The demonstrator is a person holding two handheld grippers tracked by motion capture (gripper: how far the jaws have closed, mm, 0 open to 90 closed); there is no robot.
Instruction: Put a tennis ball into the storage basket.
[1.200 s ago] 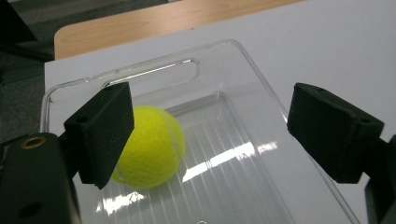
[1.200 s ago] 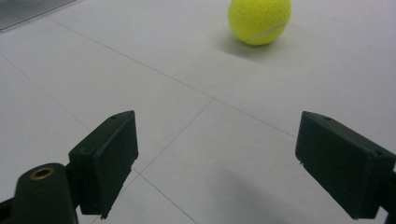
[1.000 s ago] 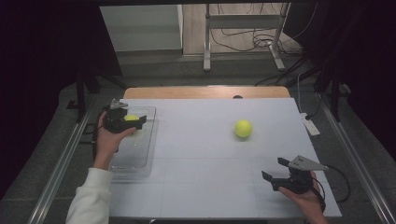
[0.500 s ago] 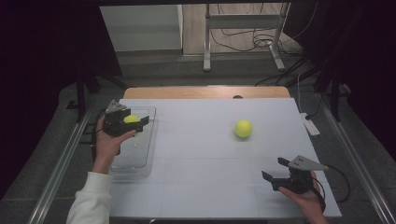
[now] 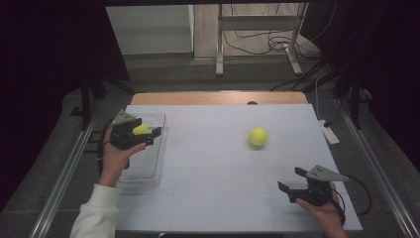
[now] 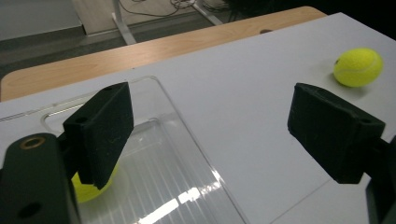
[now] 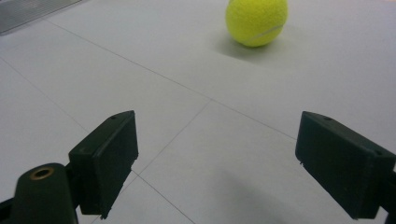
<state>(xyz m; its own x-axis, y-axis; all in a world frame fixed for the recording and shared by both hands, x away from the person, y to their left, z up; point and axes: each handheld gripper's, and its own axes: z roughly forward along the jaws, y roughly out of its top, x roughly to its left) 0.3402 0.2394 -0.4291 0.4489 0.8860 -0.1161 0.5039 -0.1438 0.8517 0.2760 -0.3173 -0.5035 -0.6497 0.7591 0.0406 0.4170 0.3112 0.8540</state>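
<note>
A clear plastic tray (image 5: 148, 171) lies at the table's left side. In it sits a yellow tennis ball (image 5: 140, 129), seen in the left gripper view as a tennis ball (image 6: 86, 189) partly hidden behind one jaw. My left gripper (image 5: 146, 128) hovers over the tray (image 6: 187, 186); the left gripper (image 6: 233, 126) is open, its jaws wide apart with nothing between them. A second tennis ball (image 5: 258, 136) rests on the white table right of centre. My right gripper (image 5: 290, 178) is open near the front right, and the right gripper (image 7: 224, 158) points at that ball (image 7: 256, 21).
A white power strip (image 5: 328, 133) lies at the table's right edge. A wooden strip (image 5: 218, 97) runs along the far edge. Metal stand legs (image 5: 218, 64) and cables are on the floor beyond. Dark rails flank both sides.
My left gripper has drifted slightly toward the near side over the tray, with the ball staying by its jaws. The right gripper and the ball on the table have not moved.
</note>
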